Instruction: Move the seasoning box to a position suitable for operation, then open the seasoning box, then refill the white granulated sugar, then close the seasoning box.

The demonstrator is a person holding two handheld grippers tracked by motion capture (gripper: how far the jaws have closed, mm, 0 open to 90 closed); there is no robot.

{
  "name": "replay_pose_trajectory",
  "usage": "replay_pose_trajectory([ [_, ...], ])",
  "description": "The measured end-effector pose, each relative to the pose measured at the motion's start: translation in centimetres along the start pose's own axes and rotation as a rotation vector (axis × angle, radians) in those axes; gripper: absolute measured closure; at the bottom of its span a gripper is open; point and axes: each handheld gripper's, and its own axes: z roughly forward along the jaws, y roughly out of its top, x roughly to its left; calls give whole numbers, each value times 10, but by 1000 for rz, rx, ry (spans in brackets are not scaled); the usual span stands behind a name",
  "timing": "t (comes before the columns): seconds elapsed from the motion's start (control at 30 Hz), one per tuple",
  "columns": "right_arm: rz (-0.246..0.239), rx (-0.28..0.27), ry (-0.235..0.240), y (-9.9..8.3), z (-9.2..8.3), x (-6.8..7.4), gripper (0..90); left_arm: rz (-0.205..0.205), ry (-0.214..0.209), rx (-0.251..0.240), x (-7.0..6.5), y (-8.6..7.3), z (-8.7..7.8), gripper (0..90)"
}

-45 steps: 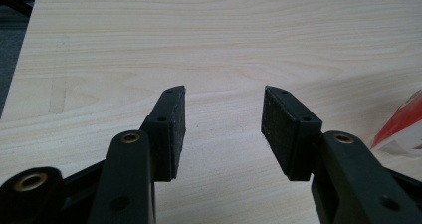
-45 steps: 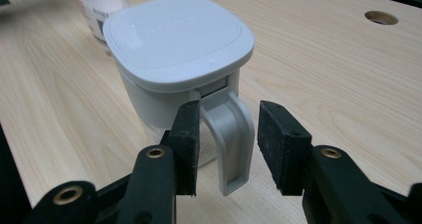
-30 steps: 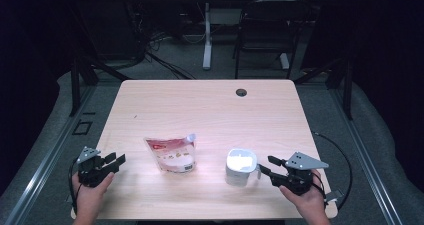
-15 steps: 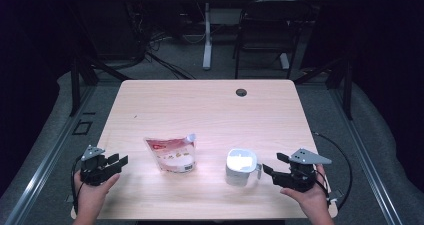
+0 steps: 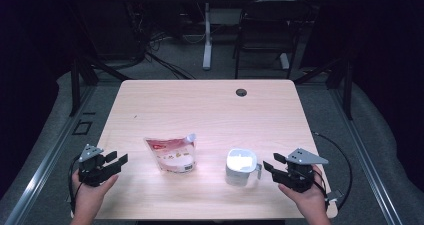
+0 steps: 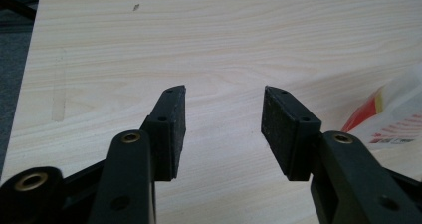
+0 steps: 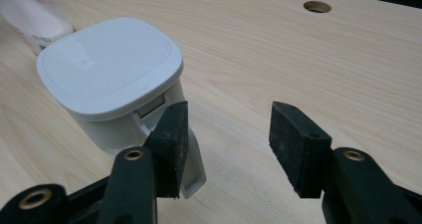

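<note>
item: white lidded container (image 5: 241, 166) with side handle, just ahead of my right tongs (image 5: 270, 164), jaws wide, nothing between them. item: printed pouch (image 5: 171, 153), right of my left tongs (image 5: 118, 159), jaws have just been opening, nothing between. status: neither thing grasped; all handling left to do, as i judge.

Pouch (image 6: 398, 119) cut off at the left gripper view's right edge, its print too small to read, container (image 7: 112, 79) handle partly hidden behind a black jaw (right gripper view), pouch top cropped there.
</note>
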Motion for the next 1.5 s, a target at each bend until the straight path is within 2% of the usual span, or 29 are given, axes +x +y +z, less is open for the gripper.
replay_pose_trajectory([
  [0.2, 19, -13, -24, 4, -3, 3, 517, 29, -10, -10, -3, 1, -2, 511],
  [0.3, 6, -15, -34, 6, -6, 5, 603, 25, -34, -12, -4, 0, -2, 512],
  [0.37, 4, -25, -35, 9, -9, 6, 647, 29, -24, -6, -4, -1, -2, 516],
  [0.4, 4, -35, -34, 11, -10, 7, 667, 27, -15, 2, -3, -1, -2, 518],
  [0.5, 5, -41, -24, 13, -13, 8, 682, 9, -24, 9, -1, -2, -2, 539],
  [0.57, -30, -63, -31, 16, -16, 11, 706, -8, -45, 18, 2, -3, -2, 539],
  [0.6, -30, -63, -31, 16, -16, 11, 706, -8, -45, 18, 2, -3, -2, 539],
  [0.63, -30, -60, -3, 17, -16, 13, 703, -8, -47, 13, 2, -4, -2, 539],
  [0.7, -31, -53, -8, 17, -15, 14, 695, -6, -56, 3, 2, -4, -2, 539],
  [0.77, -13, -40, 1, 17, -13, 16, 689, 5, -50, 13, 1, -5, -1, 544],
  [1.07, -23, -16, -17, 19, -7, 24, 689, 31, -17, 24, -2, -5, 0, 575],
  [1.23, -7, -24, -22, 20, -6, 25, 687, 36, -22, 26, -3, -5, 1, 591],
  [1.33, 12, -15, -3, 21, -7, 26, 716, 37, -25, 33, -3, -5, 0, 604],
  [1.5, 15, -12, 0, 22, -7, 27, 771, 39, -20, 32, -3, -6, 0, 609],
])
